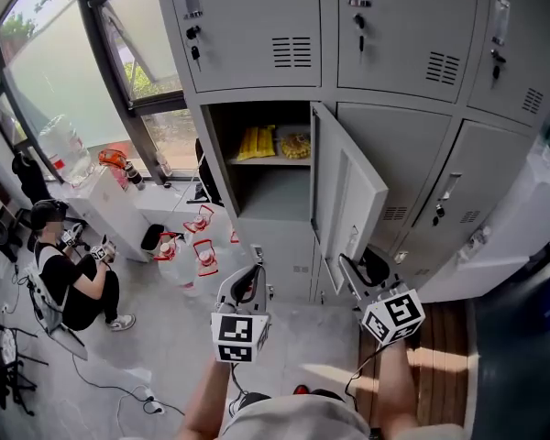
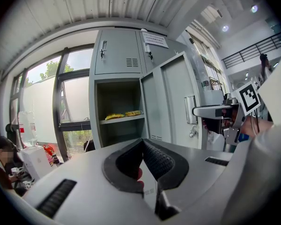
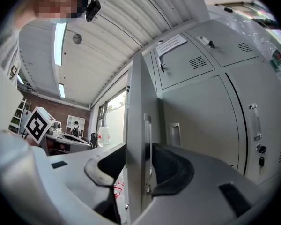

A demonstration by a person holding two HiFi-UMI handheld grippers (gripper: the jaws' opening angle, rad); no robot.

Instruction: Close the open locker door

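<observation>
The grey locker door (image 1: 348, 200) stands swung out to the right of its open compartment (image 1: 261, 191), where yellow packets (image 1: 257, 142) lie on a shelf. My right gripper (image 1: 353, 269) is at the door's lower free edge. In the right gripper view that edge (image 3: 139, 125) runs up between the jaws, and my right gripper (image 3: 138, 168) has a pad against each side of it. My left gripper (image 1: 247, 278) hangs in front of the compartment, below it and touching nothing. In the left gripper view its jaws (image 2: 141, 142) meet at the tips, with the door (image 2: 171, 102) ahead to the right.
Closed grey lockers (image 1: 412, 35) surround the open one. A person (image 1: 69, 273) sits on the floor at the left by the window. Red and white bottles (image 1: 194, 246) stand on the floor near the locker's foot. Wooden boards (image 1: 440, 346) lie at the right.
</observation>
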